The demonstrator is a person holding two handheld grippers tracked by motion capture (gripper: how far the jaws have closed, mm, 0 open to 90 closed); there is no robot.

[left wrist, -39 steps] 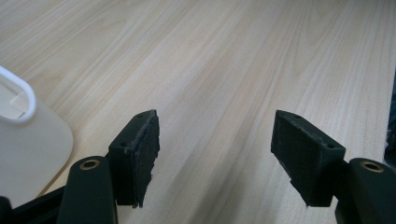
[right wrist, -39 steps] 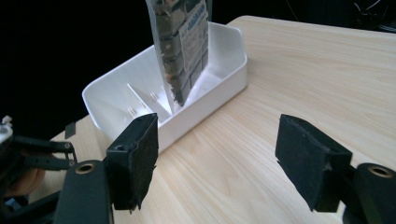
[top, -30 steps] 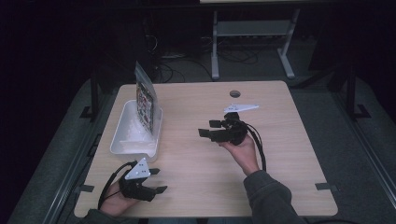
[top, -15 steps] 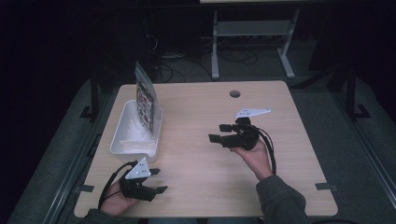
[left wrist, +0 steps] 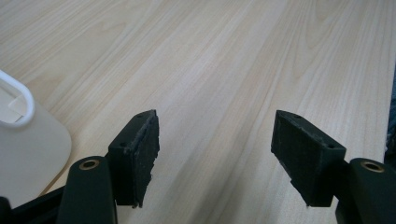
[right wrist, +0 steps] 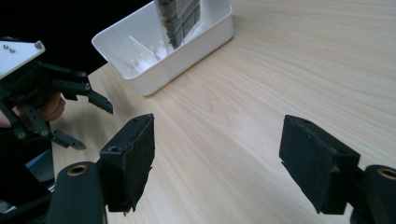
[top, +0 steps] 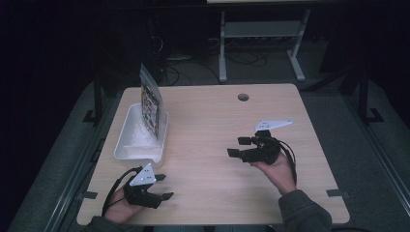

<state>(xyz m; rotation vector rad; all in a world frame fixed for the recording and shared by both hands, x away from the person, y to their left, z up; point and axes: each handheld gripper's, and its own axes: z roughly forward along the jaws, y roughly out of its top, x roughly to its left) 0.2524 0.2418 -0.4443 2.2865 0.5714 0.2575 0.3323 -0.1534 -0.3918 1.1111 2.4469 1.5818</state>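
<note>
The room is dark. Only the counter (top: 203,116) is bright. It is made of light wood and has a small round hole (top: 243,97) near its far edge. Grey floor (top: 367,159) lies around it. Behind it stands a pale metal frame (top: 261,36) with two legs. Black cables (top: 193,60) lie on the floor there.

The printed packet (top: 150,104) standing in the white tray (top: 126,145) is too small to read.
</note>
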